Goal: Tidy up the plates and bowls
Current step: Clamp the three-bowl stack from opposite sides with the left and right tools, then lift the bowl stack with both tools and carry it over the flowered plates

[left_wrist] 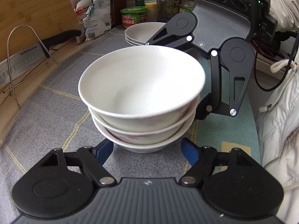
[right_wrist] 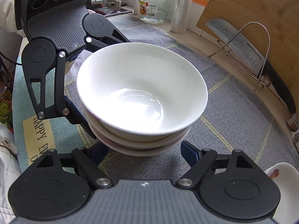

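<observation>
A stack of three white bowls [left_wrist: 142, 93] stands on the grey checked cloth [left_wrist: 46, 112]; it also shows in the right wrist view [right_wrist: 142, 93]. My left gripper [left_wrist: 147, 149] is open, its blue fingers either side of the stack's base on the near side. My right gripper [right_wrist: 144, 151] is open in the same way on the opposite side, and shows in the left wrist view [left_wrist: 186, 85] behind the stack. Neither touches the bowls as far as I can tell. A second stack of shallow white plates [left_wrist: 143, 32] sits behind.
A wire rack [left_wrist: 28, 59] holds a cleaver [right_wrist: 246, 50] against a bamboo board [right_wrist: 252, 9]. Jars, bottles and bags [left_wrist: 134, 16] line the back. A glass jar [right_wrist: 155, 5] stands by the sink. A rooster-printed dish [right_wrist: 282, 179] lies at the right edge.
</observation>
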A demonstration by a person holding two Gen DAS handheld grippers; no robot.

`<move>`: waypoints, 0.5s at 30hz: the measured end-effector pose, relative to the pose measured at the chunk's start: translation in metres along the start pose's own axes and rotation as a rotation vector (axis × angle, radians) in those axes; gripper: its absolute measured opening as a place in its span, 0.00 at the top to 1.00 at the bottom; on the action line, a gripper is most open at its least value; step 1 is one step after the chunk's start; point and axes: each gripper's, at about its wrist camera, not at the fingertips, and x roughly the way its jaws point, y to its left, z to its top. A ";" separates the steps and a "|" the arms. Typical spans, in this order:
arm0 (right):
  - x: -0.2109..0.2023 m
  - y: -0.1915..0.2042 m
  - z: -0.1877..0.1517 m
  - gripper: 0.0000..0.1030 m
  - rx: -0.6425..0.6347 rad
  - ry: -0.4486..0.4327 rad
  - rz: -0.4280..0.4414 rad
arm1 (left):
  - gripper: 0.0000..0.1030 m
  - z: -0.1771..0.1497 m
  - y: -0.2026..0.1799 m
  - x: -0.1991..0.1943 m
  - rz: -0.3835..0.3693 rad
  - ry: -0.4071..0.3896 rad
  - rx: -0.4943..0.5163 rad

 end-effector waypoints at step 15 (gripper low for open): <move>0.003 -0.005 0.006 0.21 0.031 0.035 0.049 | 0.25 0.001 0.013 0.000 -0.090 -0.022 0.016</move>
